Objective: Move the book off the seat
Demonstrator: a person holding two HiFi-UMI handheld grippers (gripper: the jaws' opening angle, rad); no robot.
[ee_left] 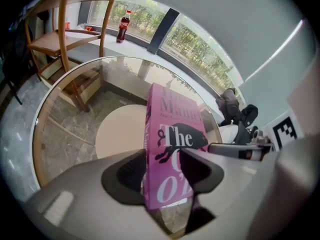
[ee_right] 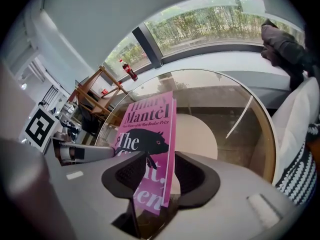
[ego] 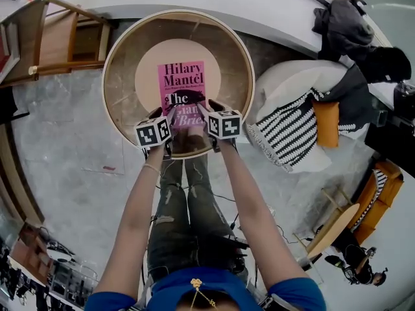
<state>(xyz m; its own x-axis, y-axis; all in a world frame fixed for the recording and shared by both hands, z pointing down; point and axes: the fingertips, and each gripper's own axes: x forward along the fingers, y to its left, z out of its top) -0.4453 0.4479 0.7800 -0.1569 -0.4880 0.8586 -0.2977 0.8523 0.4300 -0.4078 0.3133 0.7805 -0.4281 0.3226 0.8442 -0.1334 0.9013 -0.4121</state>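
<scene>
A pink paperback book [ego: 183,86] with a black animal on its cover sits over the middle of a round glass table [ego: 117,44]. Both grippers hold its near end. My left gripper [ego: 161,114] is at the near left corner and my right gripper [ego: 211,107] at the near right corner. In the left gripper view the book [ee_left: 172,134] stands edge-on between the pads of the left gripper [ee_left: 162,170], which press on both faces. In the right gripper view the book [ee_right: 147,129] is likewise clamped by the right gripper [ee_right: 155,174]. Whether the book rests on the glass I cannot tell.
A wooden shelf unit [ego: 58,37] stands left of the table. A white seat [ego: 288,89] with a striped cushion [ego: 285,131] is to the right. Dark clothes [ego: 343,21] lie on the window ledge, where a cola bottle [ee_left: 122,26] also stands. A person's legs are below the table's near rim.
</scene>
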